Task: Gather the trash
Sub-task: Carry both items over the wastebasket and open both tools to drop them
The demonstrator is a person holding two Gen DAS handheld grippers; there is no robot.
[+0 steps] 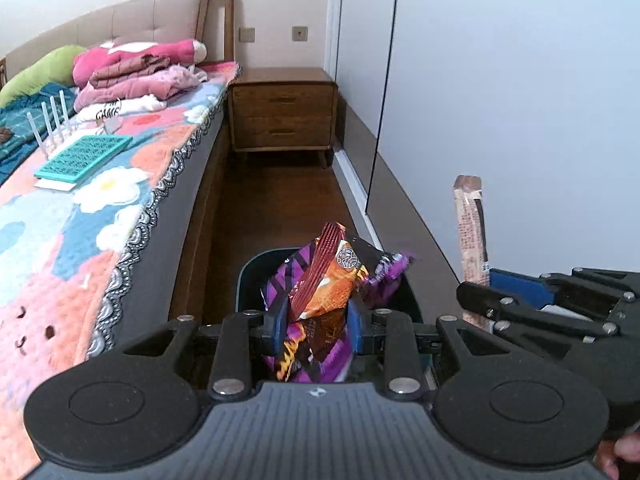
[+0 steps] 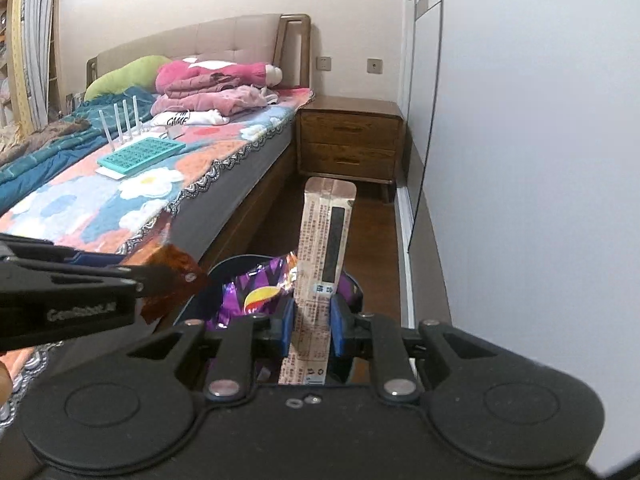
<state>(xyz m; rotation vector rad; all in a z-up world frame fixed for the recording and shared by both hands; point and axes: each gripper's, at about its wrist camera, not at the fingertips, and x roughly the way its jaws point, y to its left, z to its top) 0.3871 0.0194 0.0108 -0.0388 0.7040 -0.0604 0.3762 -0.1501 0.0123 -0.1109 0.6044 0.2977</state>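
My left gripper (image 1: 318,326) is shut on an orange snack wrapper (image 1: 326,280), held above a dark trash bin (image 1: 250,276) on the floor beside the bed. A purple wrapper (image 1: 380,276) lies in the bin. My right gripper (image 2: 311,322) is shut on a long beige wrapper (image 2: 324,240), held upright over the same bin (image 2: 224,270), where the purple wrapper (image 2: 256,288) shows. The left gripper (image 2: 160,280) with its orange wrapper (image 2: 176,268) appears at left in the right wrist view. The right gripper (image 1: 476,304) with the beige wrapper (image 1: 472,232) appears at right in the left wrist view.
A bed (image 1: 100,184) with a floral cover runs along the left, bearing folded clothes (image 1: 136,76), a teal tray (image 1: 84,156) and a white router (image 2: 122,120). A wooden nightstand (image 1: 282,114) stands at the far end. A white wardrobe (image 1: 500,100) lines the right.
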